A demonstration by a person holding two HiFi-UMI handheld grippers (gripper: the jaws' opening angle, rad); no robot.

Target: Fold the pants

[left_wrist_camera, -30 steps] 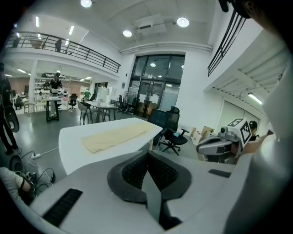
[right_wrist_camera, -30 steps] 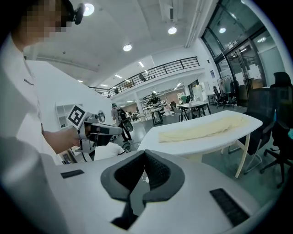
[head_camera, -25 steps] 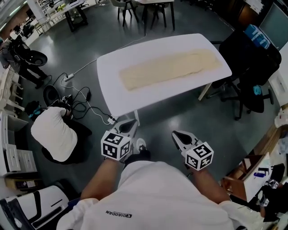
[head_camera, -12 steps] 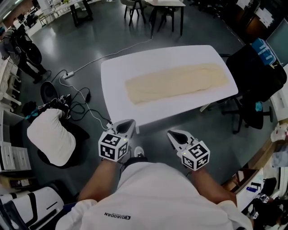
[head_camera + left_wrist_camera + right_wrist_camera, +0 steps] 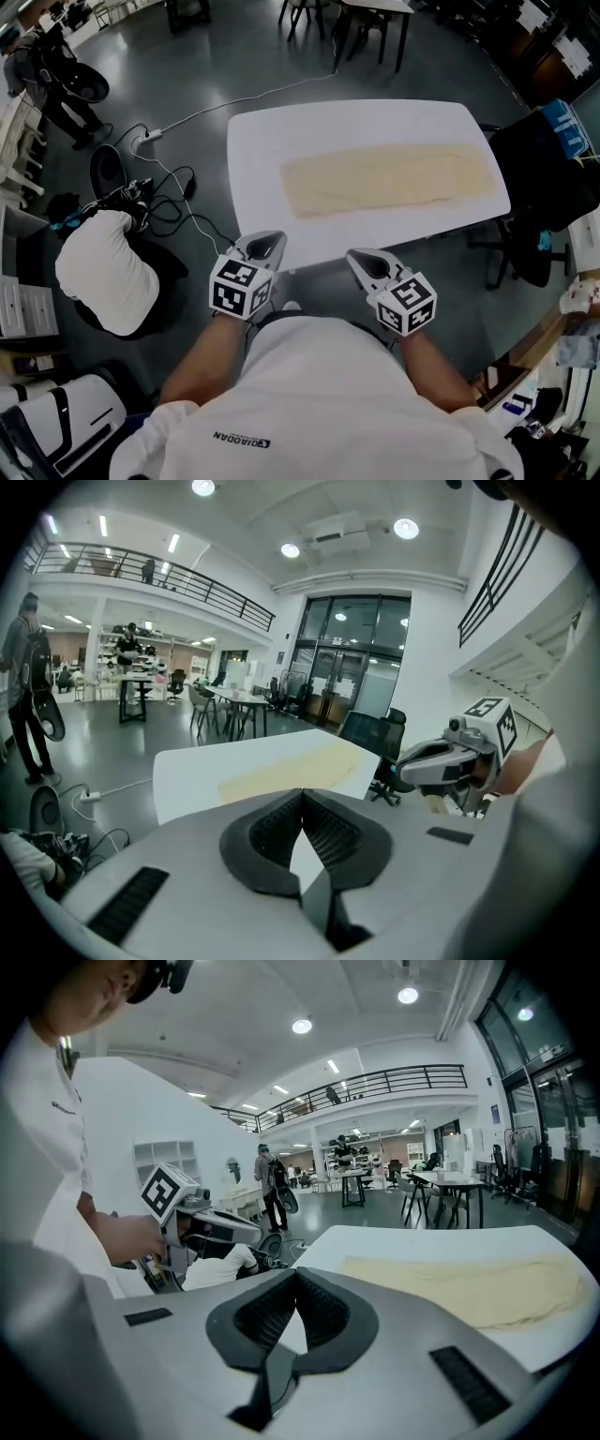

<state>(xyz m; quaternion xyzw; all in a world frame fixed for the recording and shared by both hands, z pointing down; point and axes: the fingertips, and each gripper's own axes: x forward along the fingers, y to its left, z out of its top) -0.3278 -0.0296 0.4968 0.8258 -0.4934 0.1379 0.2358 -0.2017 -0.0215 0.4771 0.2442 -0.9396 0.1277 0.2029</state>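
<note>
On white table (image 5: pixel 253 159), cream pants (image 5: pixel 389 178) lie flat, full-length; left gripper (image 5: pixel 267 244), right gripper (image 5: pixel 362 259) closed, empty.

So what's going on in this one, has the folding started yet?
Not yet. A person holds the left gripper and the right gripper out in front of the body, both short of the near edge of the white table. Each gripper's jaws are together with nothing between them. The cream pants lie flat and stretched out along the table, unfolded, with neither gripper touching them.
</note>
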